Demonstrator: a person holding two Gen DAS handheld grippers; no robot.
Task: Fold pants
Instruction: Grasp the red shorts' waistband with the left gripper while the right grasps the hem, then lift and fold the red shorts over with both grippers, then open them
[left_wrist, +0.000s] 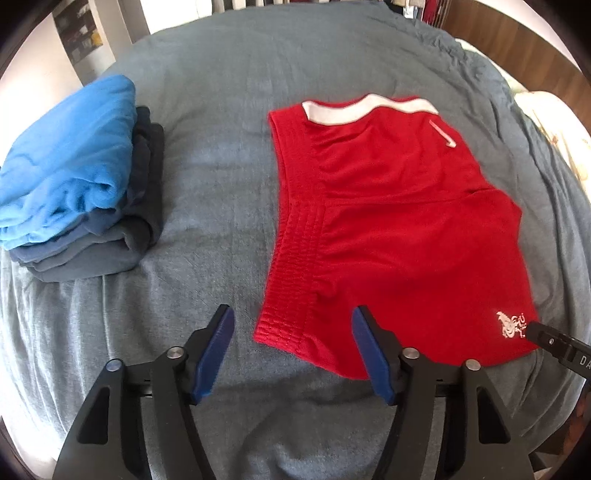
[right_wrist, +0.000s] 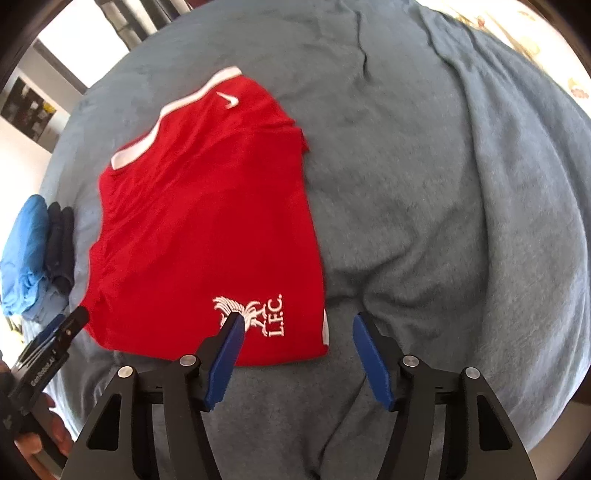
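A: Start nearest. What are the two tools doing?

B: The left tool (left_wrist: 293, 323) hangs with its jaws partly apart over the near hem corner of the red shorts (left_wrist: 388, 229), one blue pad off the cloth at about 7 o'clock of the garment, the other above the fabric. Nothing is pinched. The right tool (right_wrist: 297, 325) stands the same way, partly open and holding nothing, straddling the other near corner beside the white crest (right_wrist: 251, 314).

A: Why one at each corner?

B: My reading: taking both near corners at once lets the person lift that edge evenly and carry it over, so the fold comes out square.

A: And the shorts themselves?

B: They lie flat on the grey-blue bed cover (left_wrist: 221, 166), already doubled leg on leg, the ribbed waistband along the 9 o'clock side in the left view and the white hem trim (left_wrist: 369, 109) toward 12 o'clock. Laid smooth, I judge, so one more fold finishes them.

A: Further out?

B: At 9 to 10 o'clock, well apart from the shorts, a stack of folded clothes (left_wrist: 81, 184), blue on top, dark ones beneath. Probably where this pair ends up.
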